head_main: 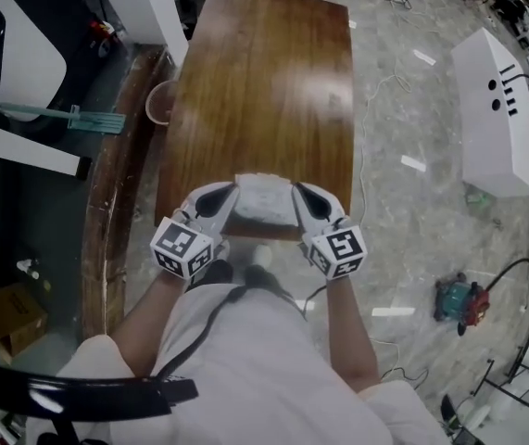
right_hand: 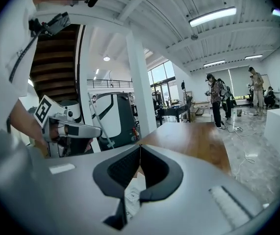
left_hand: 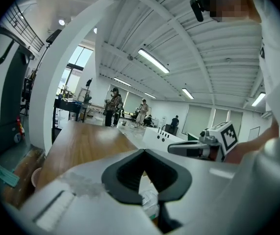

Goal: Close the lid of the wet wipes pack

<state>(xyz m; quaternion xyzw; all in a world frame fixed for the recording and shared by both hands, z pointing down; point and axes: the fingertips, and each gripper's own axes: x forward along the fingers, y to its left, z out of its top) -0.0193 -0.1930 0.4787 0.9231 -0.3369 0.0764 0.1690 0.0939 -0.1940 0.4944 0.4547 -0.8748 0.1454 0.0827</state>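
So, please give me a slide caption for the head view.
Left gripper and right gripper flank the wet wipes pack at the near edge of a wooden table.

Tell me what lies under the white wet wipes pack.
The white soft wet wipes pack rests on the brown wooden table, by its near edge. Whatever lies directly beneath the pack is covered by it and cannot be seen.

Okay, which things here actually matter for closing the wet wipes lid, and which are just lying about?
For the job:
wet wipes pack, at the near edge of the wooden table
left gripper and right gripper, both shut, one on either side of the pack

Lying about:
cup beside the table
white box on the floor
red and teal tool
cardboard box
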